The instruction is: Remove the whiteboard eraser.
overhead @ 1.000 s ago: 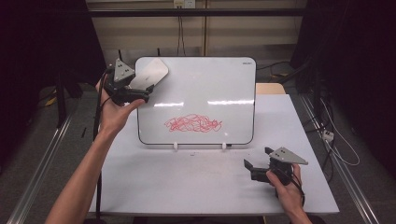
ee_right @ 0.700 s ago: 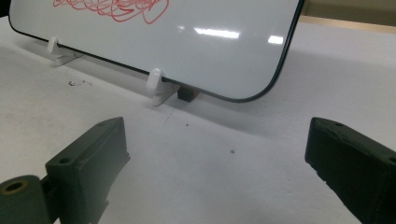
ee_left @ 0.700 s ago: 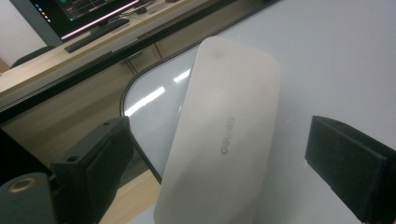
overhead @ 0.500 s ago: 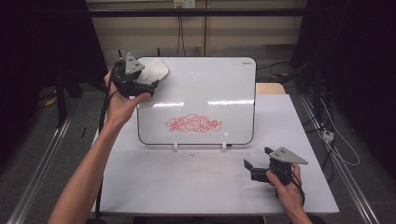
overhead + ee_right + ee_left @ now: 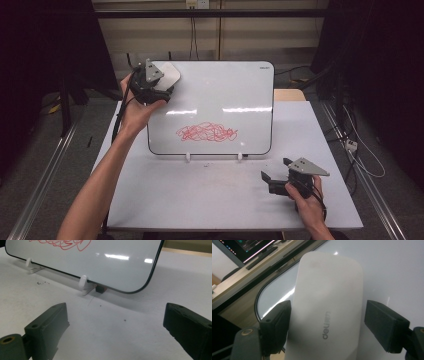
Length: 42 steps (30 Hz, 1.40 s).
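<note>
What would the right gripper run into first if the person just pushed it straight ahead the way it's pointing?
Probably the whiteboard. The right gripper stands open over bare table, aimed toward the board's lower edge near a white foot clip. The stretch between looks free, though depth is hard to judge.

- My left gripper (image 5: 325,322) has black jaws;
- the eraser (image 5: 329,307) is white, grey lettering;
- the whiteboard (image 5: 225,90) is white, black-rimmed, with a red scribble (image 5: 206,132);
- the table (image 5: 200,195) is white.

You're working at a white surface (image 5: 200,195) with small dark specks. On it a whiteboard (image 5: 220,90) leans back on two white clip feet (image 5: 187,157), and a small dark block (image 5: 101,289) sits just behind one foot.
</note>
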{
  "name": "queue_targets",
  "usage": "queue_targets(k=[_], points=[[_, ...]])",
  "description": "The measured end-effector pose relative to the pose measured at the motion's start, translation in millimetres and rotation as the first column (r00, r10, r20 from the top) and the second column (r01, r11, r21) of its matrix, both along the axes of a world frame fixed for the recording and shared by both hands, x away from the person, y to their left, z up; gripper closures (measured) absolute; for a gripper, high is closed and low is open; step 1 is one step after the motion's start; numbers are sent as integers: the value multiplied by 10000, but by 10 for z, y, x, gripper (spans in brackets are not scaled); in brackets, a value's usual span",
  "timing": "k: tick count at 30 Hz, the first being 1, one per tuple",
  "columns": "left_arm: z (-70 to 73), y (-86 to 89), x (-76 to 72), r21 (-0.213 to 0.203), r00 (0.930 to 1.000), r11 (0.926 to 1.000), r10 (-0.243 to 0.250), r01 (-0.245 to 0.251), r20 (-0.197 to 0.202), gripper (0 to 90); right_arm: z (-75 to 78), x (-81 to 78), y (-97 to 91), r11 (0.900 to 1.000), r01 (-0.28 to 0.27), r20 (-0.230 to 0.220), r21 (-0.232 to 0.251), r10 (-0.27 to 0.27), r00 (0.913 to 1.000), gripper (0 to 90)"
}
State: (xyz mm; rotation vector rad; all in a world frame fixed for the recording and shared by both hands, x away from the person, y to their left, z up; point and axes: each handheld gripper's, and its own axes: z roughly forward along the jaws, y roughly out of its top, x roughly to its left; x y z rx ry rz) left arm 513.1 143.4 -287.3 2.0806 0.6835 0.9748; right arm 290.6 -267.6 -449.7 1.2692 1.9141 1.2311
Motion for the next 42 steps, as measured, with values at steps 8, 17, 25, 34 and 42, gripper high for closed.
queue_targets(k=[8, 17, 25, 34, 42], points=[[-22, 9, 46, 134, 10000, 9999, -13, 13, -47, 275, 1, 2, -1, 10000, 12, 9, -21, -12, 10000, 58], [-53, -31, 60, 538, 9998, 9984, 190, -194, 70, 282, 0, 1, 0, 10000, -3, 1, -24, 3, 10000, 58], [-35, -38, 57, 506, 9996, 9984, 267, -261, -98, 294, 0, 4, 0, 10000, -2, 2, -27, 2, 10000, 58], [-3, -27, 23, 336, 9991, 9990, 302, -292, -300, 298, -4, 8, 0, 10000, -9, -41, -30, 9, 10000, 58], [6, 2, 24, -40, 9984, 9996, 268, -270, -494, 299, -3, 4, 0, 10000, -3, -37, -14, 3, 10000, 58]])
